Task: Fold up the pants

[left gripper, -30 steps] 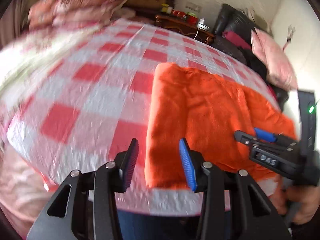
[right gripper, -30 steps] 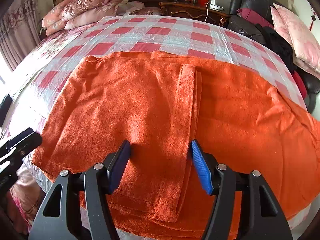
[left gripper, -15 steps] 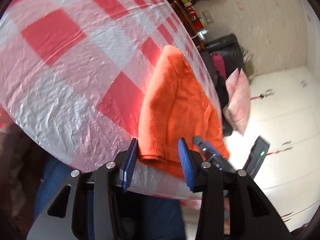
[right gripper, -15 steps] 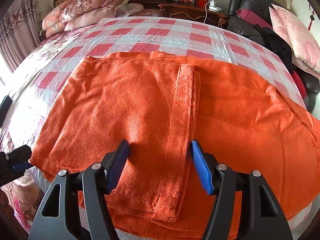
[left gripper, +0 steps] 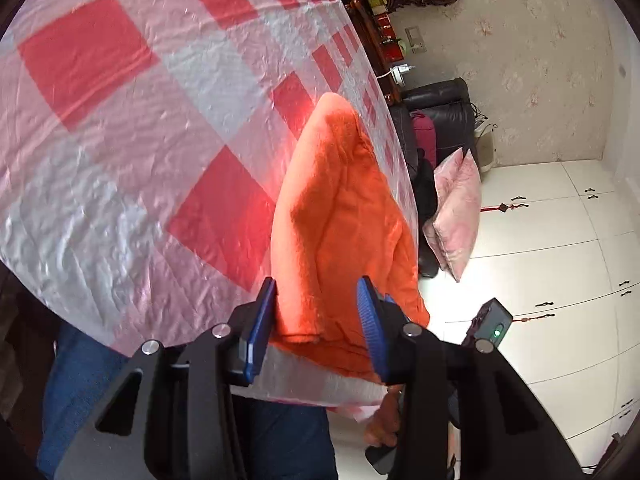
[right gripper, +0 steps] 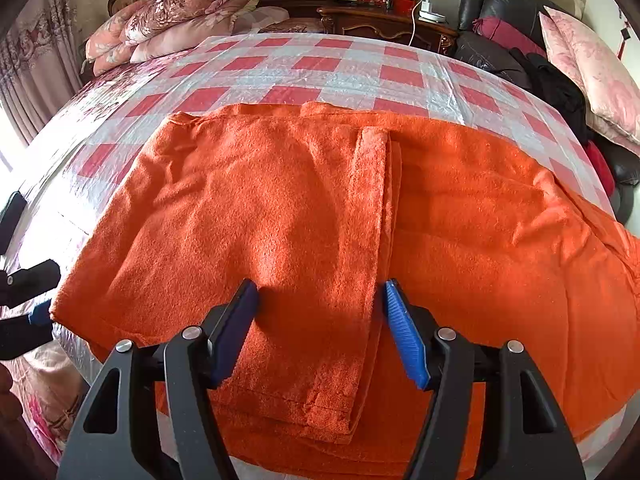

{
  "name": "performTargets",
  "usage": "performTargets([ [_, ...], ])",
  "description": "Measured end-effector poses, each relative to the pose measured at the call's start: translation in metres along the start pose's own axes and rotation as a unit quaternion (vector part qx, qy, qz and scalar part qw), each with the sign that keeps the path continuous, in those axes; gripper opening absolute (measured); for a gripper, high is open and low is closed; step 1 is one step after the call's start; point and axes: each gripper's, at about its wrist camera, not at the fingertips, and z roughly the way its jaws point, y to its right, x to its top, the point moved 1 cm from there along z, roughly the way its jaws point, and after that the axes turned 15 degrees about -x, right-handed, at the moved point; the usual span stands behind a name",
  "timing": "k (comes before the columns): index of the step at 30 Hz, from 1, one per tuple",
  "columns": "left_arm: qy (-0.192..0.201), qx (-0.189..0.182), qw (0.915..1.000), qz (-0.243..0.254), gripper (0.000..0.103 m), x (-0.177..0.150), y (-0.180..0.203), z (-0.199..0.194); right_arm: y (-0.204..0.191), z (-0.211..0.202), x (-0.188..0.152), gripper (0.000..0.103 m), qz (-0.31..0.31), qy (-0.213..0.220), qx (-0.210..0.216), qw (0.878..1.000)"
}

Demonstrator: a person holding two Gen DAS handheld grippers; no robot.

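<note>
1. We see the orange pants [right gripper: 304, 216] lying partly folded on the bed [right gripper: 352, 68], at its near edge;
2. Our left fingers [left gripper: 316, 320] stand open astride the pants' near-left corner;
3. Our right fingers [right gripper: 320, 320] hover open above the folded layer.

One orange pants [right gripper: 320, 208], two tongs [right gripper: 320, 320], one checkered sheet [right gripper: 320, 68], two pink pillows [right gripper: 592, 68].

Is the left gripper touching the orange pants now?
Cannot tell. In the left wrist view the corner of the orange pants lies between the left gripper pads, but no view shows plainly whether the pads press the cloth or stand just clear of it.
</note>
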Motion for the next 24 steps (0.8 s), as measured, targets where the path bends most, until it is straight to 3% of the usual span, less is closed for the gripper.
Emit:
performTargets([
  [4, -0.002, -0.004, 0.9999, -0.014, 0.041, -0.004, -0.002, -0.002, 0.000, 0.000, 0.000, 0.063, 0.001, 0.000, 0.000, 1.000],
  [7, -0.014, 0.060, 0.9980, 0.015, 0.034, -0.008, 0.005, 0.001, 0.000, 0.000, 0.000, 0.063, 0.000, 0.000, 0.000, 1.000],
  [10, -0.009, 0.085, 0.9959, 0.030, 0.035, -0.007, 0.011, 0.001, -0.001, 0.000, -0.001, 0.063, 0.001, 0.000, 0.000, 1.000],
  [15, -0.027, 0.066, 0.9974, 0.012, 0.034, 0.000, 0.009, 0.014, 0.000, 0.000, 0.000, 0.063, 0.001, 0.000, 0.000, 1.000],
  [17, -0.027, 0.071, 0.9970, 0.009, 0.025, 0.002, 0.007, 0.017, -0.001, 0.000, -0.001, 0.063, 0.000, 0.000, -0.001, 1.000],
  [18, -0.027, 0.081, 0.9963, 0.012, 0.015, 0.002, 0.006, 0.017, -0.001, 0.000, 0.000, 0.063, 0.000, 0.000, 0.000, 1.000],
  [24, -0.006, 0.114, 0.9909, 0.072, 0.008, -0.005, 0.028, 0.015, -0.001, 0.000, 0.000, 0.064, -0.001, -0.001, -0.002, 1.000],
])
